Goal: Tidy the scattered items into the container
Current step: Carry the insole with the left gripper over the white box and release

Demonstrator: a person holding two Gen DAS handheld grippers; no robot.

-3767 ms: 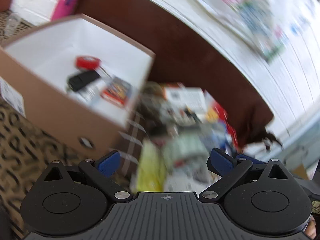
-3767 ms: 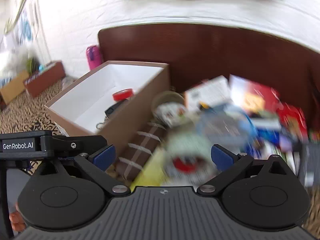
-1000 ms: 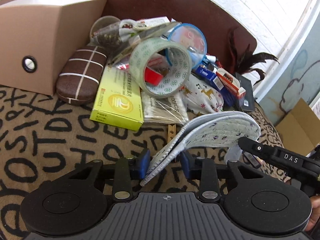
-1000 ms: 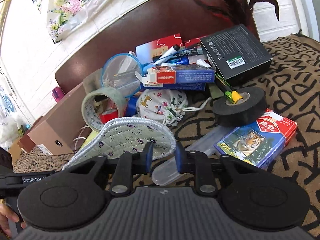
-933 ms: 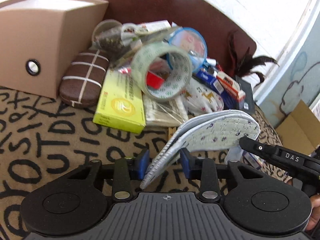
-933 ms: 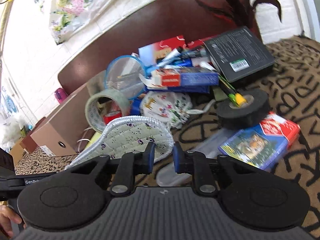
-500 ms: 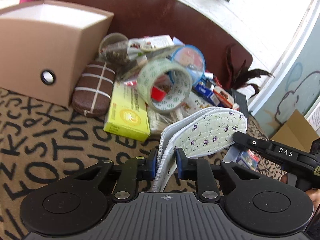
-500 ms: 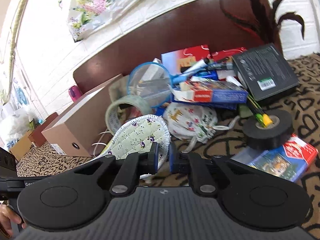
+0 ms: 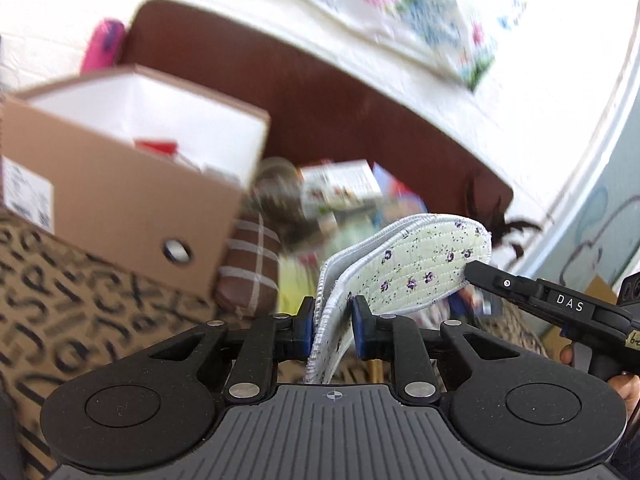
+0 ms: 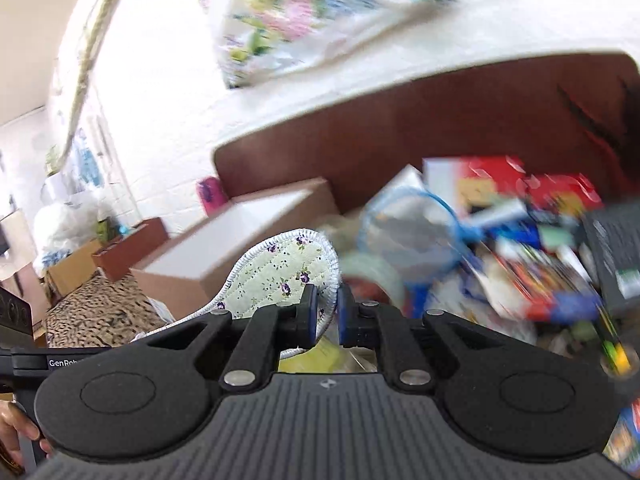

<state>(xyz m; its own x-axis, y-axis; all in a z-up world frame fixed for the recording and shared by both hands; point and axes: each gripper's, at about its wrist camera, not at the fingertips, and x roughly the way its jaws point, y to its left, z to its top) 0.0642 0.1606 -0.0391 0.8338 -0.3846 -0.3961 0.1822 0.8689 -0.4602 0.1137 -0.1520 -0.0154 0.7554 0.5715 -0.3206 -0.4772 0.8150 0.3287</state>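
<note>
Both grippers hold a pair of flowered, pale green quilted insoles in the air. My left gripper (image 9: 331,324) is shut on the heel end of the insoles (image 9: 416,264). My right gripper (image 10: 325,314) is shut on the toe end of the insoles (image 10: 276,276). The brown cardboard box (image 9: 120,184) with a white inside stands to the left and holds a red item (image 9: 156,146). It also shows in the right wrist view (image 10: 240,248), behind the insoles.
A heap of loose items lies right of the box: a brown striped case (image 9: 252,268), a blue-rimmed round lid (image 10: 412,236), red and blue packets (image 10: 536,280), a black box (image 10: 616,256). A dark wooden headboard (image 9: 360,112) runs behind. The letter-patterned cloth (image 9: 80,304) covers the surface.
Both grippers have lifted the insoles off the cloth and swung left toward the box, whose open top now shows. The views are motion-blurred.
</note>
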